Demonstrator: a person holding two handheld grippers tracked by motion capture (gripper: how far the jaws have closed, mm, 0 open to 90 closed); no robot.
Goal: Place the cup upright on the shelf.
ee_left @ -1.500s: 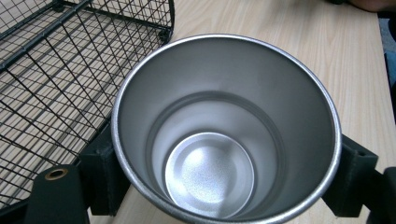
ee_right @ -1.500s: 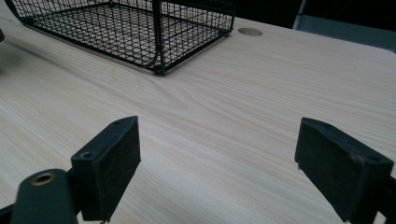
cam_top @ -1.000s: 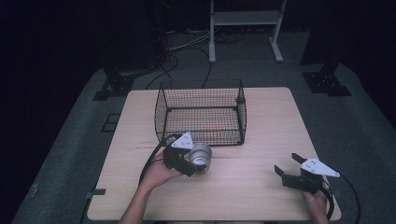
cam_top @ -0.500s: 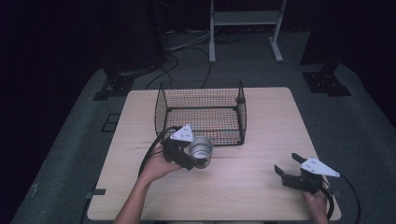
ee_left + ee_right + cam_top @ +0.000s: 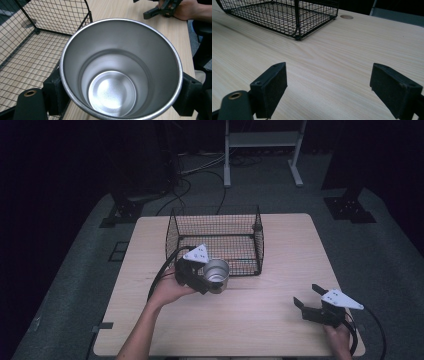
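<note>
Silver cup (image 5: 216,273), black mesh basket (image 5: 218,226)

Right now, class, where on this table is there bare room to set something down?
Bare wood lies between the wire basket and the right tool, and along the table edge right of the basket. It is crowded where the left tool holds the steel cup.

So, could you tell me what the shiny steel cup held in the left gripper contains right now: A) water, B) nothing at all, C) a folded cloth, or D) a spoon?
B: the left gripper view looks straight down into the shiny steel cup, and its bare metal bottom shows, with no object or liquid inside; the left gripper has a jaw on each side of it.
</note>
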